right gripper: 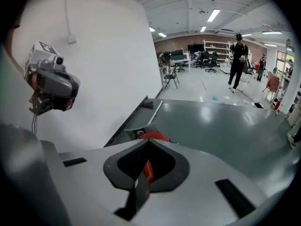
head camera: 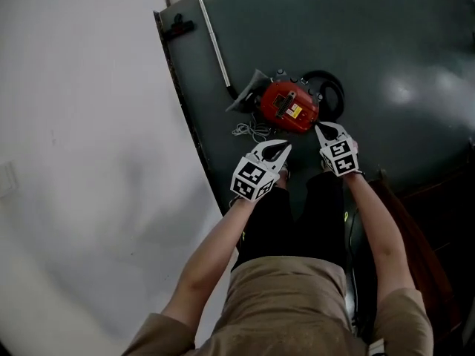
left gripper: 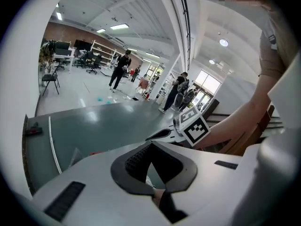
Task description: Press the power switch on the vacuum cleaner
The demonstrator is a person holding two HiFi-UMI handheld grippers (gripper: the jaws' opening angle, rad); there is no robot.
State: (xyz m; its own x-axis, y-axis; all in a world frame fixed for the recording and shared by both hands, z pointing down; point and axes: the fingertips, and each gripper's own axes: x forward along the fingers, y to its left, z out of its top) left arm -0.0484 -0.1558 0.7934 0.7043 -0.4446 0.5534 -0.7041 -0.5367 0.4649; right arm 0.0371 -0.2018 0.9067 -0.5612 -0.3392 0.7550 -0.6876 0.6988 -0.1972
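A red vacuum cleaner (head camera: pixel 288 108) lies on the dark grey-green floor (head camera: pixel 401 58), with a black hose (head camera: pixel 332 89) curled behind it. A grey nozzle (head camera: pixel 243 100) and a thin metal tube (head camera: pixel 215 47) lie at its left. My left gripper (head camera: pixel 280 151) hovers just in front of the vacuum, jaws shut and nothing held. My right gripper (head camera: pixel 322 130) is shut too, its tips close to the vacuum's near right edge. In the right gripper view the red body (right gripper: pixel 153 135) shows just past the right gripper (right gripper: pixel 149 142). The left gripper (left gripper: pixel 151 145) points past the vacuum's near side.
A white wall (head camera: pixel 82 139) runs along the floor's left edge. A small black clip (head camera: pixel 178 27) lies by that edge near the tube's far end. A loose white cord (head camera: pixel 251 130) lies left of the vacuum. Something brown and wooden (head camera: pixel 415 228) stands at my right. People (right gripper: pixel 236 62) stand far off.
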